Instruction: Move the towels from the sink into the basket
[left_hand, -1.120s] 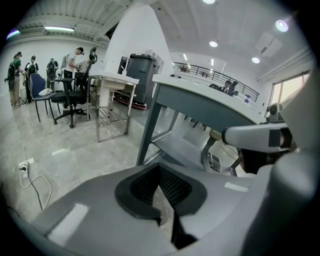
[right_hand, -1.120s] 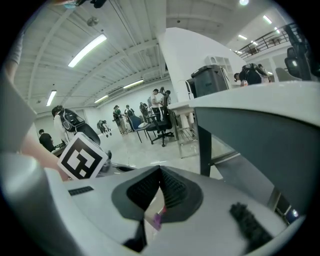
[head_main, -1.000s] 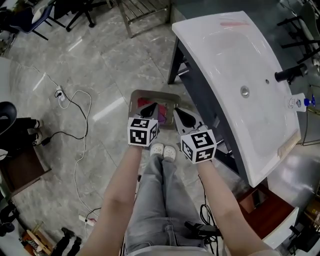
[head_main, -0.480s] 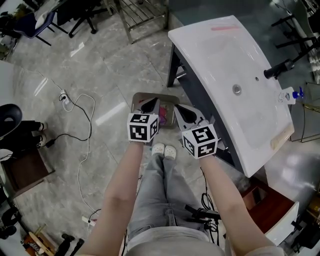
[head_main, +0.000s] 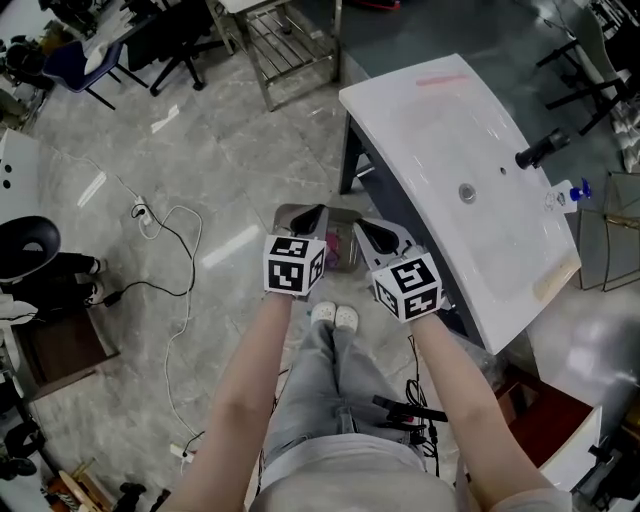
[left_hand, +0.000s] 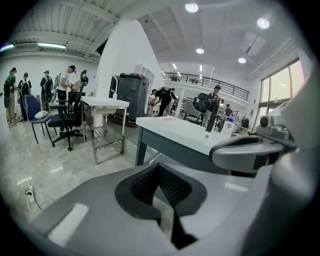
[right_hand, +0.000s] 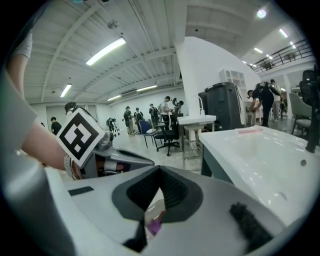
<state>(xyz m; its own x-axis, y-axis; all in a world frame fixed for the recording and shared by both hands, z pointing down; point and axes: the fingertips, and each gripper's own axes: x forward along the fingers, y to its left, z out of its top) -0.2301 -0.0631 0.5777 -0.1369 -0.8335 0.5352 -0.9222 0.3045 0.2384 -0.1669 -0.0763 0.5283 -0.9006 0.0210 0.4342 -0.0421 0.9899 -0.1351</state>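
The white sink (head_main: 440, 170) stands at the right on a dark frame, and no towel shows in its basin. A basket (head_main: 290, 212) sits on the floor below my hands, with a magenta towel (head_main: 343, 250) in it. My left gripper (head_main: 312, 215) (left_hand: 159, 172) hangs above the basket, shut with nothing in it. Beside it, my right gripper (head_main: 362, 228) (right_hand: 160, 175) is also shut with nothing held. A scrap of the magenta towel (right_hand: 154, 226) shows through the gap beneath its jaws.
A black faucet (head_main: 538, 150) and a small bottle (head_main: 565, 195) stand at the sink's far side, and a pink strip (head_main: 442, 79) lies on its end. A white cable (head_main: 170, 260) trails over the floor at the left. A wire rack (head_main: 290, 35) and office chairs stand further off.
Both grippers have risen away from the basket and stayed shut. The magenta towel in the basket now shows between them.
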